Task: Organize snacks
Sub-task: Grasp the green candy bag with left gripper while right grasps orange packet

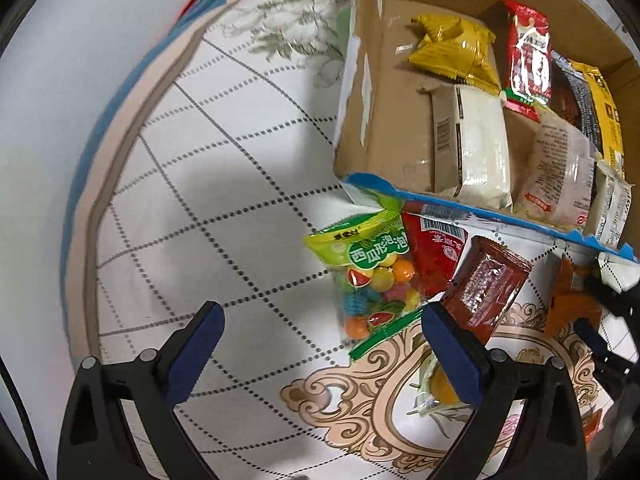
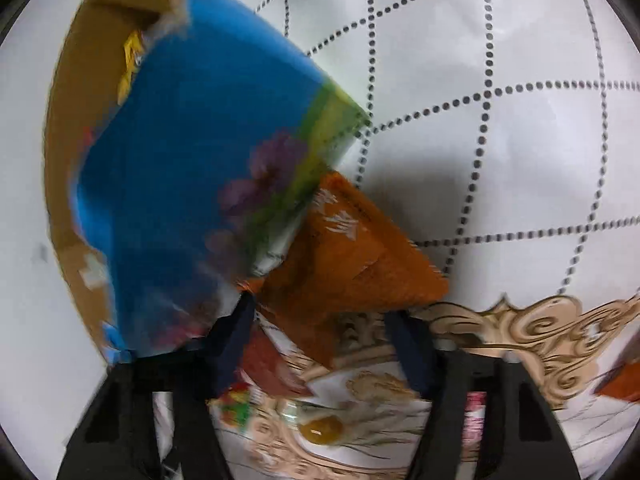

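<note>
Left tongs (image 1: 320, 344): spread wide, nothing between them, hovering over the patterned tabletop (image 1: 224, 184) just short of the loose snacks. Right tongs (image 2: 324, 344): apart, with the orange packet (image 2: 352, 248) in or just past the gap; blur prevents saying whether the pads touch it.

Task items: cardboard box (image 1: 360, 92) stands at the far side and already holds several packets, including a gold bag (image 1: 452, 48), a red packet (image 1: 528, 60) and a white pack (image 1: 480, 148). A blue-edged bag (image 1: 460, 206) leans at the box's front. Loose on the tabletop, just in front: gumball bag (image 1: 372, 276), red sachet (image 1: 436, 256), brown sachet (image 1: 484, 292).

Judgement, step in hand: collecting the loose packets into the box. Best approach: take one packet at a time by a flat sealed edge, close squarely, lift clear of overlapping neighbours before carrying.

Legible text: gumball bag reads "西瓜形泡…"; a barcode shows on the red sachet. Other print is too small or blurred.
</note>
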Motion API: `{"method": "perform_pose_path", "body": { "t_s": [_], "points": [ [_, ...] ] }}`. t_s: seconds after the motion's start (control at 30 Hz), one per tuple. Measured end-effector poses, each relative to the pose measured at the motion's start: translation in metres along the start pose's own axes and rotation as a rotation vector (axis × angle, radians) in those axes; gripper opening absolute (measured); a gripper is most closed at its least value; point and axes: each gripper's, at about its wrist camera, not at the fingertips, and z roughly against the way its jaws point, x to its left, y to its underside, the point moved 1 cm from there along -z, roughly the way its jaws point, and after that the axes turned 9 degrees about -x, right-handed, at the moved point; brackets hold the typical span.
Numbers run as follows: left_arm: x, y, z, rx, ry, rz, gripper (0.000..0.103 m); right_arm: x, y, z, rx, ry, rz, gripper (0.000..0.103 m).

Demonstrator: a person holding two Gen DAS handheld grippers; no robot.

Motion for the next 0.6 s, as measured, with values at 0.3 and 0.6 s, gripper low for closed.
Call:
{"method": "perform_pose_path", "body": {
  "t_s": [0.3, 0.6],
  "points": [
    [-0.012, -0.012, -0.035, 0.07, 0.014, 0.009, 0.101, 0.01, 0.014, 0.013, 0.051, 0.155, 0.324, 0.055],
    [-0.018, -0.009, -0.065, 0.123, -0.005, -0.016, 0.1, 0.015, 0.009, 0.024, 0.076, 0.152, 0.354, 0.085]
  ]
}}
